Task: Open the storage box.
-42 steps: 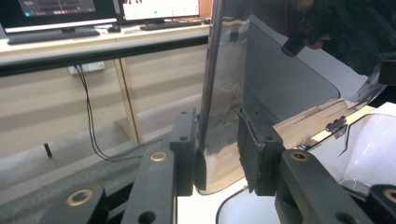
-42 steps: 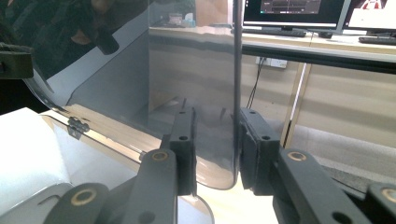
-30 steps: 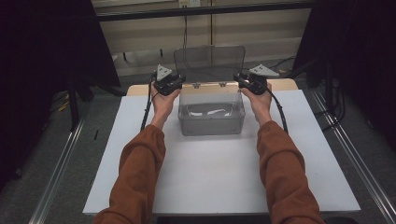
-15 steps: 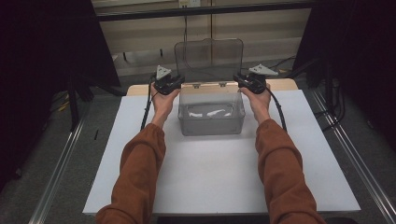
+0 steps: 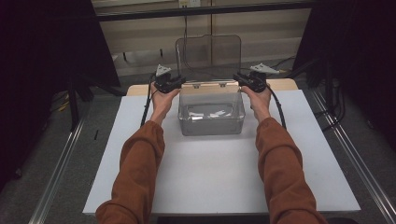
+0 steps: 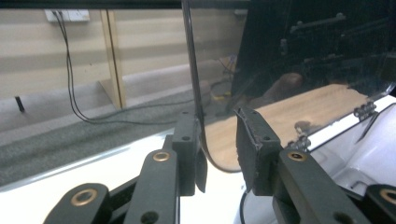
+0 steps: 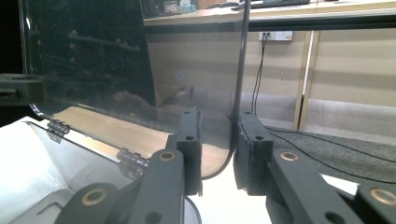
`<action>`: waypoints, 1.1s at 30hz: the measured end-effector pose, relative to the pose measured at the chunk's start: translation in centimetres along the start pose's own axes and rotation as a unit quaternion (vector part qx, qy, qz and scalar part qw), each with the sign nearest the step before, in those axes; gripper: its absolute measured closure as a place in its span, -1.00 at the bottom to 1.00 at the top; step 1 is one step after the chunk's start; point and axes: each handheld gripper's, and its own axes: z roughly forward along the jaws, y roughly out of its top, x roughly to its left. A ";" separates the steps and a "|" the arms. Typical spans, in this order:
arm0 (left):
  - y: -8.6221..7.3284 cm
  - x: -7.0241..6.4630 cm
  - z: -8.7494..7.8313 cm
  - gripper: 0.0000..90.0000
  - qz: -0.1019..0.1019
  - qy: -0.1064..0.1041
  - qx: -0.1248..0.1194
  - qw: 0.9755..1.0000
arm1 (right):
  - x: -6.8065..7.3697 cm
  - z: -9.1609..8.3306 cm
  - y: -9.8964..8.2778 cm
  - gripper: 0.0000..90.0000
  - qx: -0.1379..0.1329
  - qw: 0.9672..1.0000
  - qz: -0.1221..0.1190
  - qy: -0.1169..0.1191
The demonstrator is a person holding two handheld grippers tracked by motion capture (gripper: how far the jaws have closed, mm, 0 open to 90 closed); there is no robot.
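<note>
Lid (image 5: 208, 51) clear plastic, upright, hinged to box (image 5: 211, 114).

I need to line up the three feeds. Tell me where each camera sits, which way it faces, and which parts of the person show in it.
High view: above the person's side, looking forward and down at the clear box on the white table; both forearms, left gripper, right gripper.
Left gripper view: rides the left gripper, looking along its jaws past the raised lid.
Right gripper view: rides the right gripper, facing that lid's other edge.
Shared: the lid and its hinges.
</note>
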 end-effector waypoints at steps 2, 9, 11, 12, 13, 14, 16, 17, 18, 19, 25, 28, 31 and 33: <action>0.0 0.1 0.1 0.54 -0.010 -0.002 0.001 1.000 | -0.1 0.0 0.0 0.63 0.000 1.000 0.007 0.000; 0.2 0.0 0.1 0.52 -0.021 0.000 0.016 1.000 | -0.3 0.4 0.4 0.64 0.022 0.999 0.031 0.002; 0.3 0.1 0.2 0.52 -0.026 -0.001 0.020 0.999 | -0.4 0.4 0.5 0.64 0.027 0.999 0.039 0.003; 0.4 0.1 0.2 0.52 -0.028 -0.001 0.023 0.999 | -0.4 0.4 0.6 0.64 0.029 0.999 0.042 0.003; 0.4 0.2 0.2 0.52 -0.033 0.000 0.025 0.999 | -0.5 0.5 0.6 0.64 0.031 0.998 0.047 0.004; 0.5 0.1 0.3 0.52 -0.036 0.000 0.027 0.999 | -0.5 0.5 0.6 0.64 0.033 0.998 0.052 0.003; 0.6 0.1 0.3 0.51 -0.041 0.003 0.032 0.999 | -0.6 0.6 0.7 0.64 0.037 0.997 0.063 0.003; 0.7 0.0 0.3 0.51 -0.043 0.008 0.036 0.998 | -0.6 0.6 0.7 0.64 0.039 0.997 0.066 0.002; 0.8 -0.1 0.4 0.51 -0.044 0.012 0.039 0.998 | -0.6 0.7 0.7 0.64 0.040 0.997 0.068 0.002; 0.9 -0.2 0.4 0.50 -0.041 0.015 0.042 0.998 | -0.6 0.7 0.8 0.64 0.043 0.997 0.071 0.002; 1.0 0.2 0.5 0.49 -0.060 0.006 0.054 0.997 | -0.8 0.9 1.2 0.64 0.064 0.994 0.093 0.002; 1.1 0.3 0.6 0.47 -0.065 0.004 0.063 0.996 | -0.9 1.1 1.3 0.64 0.071 0.992 0.101 0.003; 1.2 0.4 0.8 0.46 -0.079 0.004 0.071 0.994 | -1.1 1.2 1.3 0.64 0.077 0.990 0.115 0.004; 1.4 0.3 0.8 0.46 -0.079 0.009 0.080 0.994 | -1.1 1.2 1.2 0.64 0.078 0.990 0.118 0.004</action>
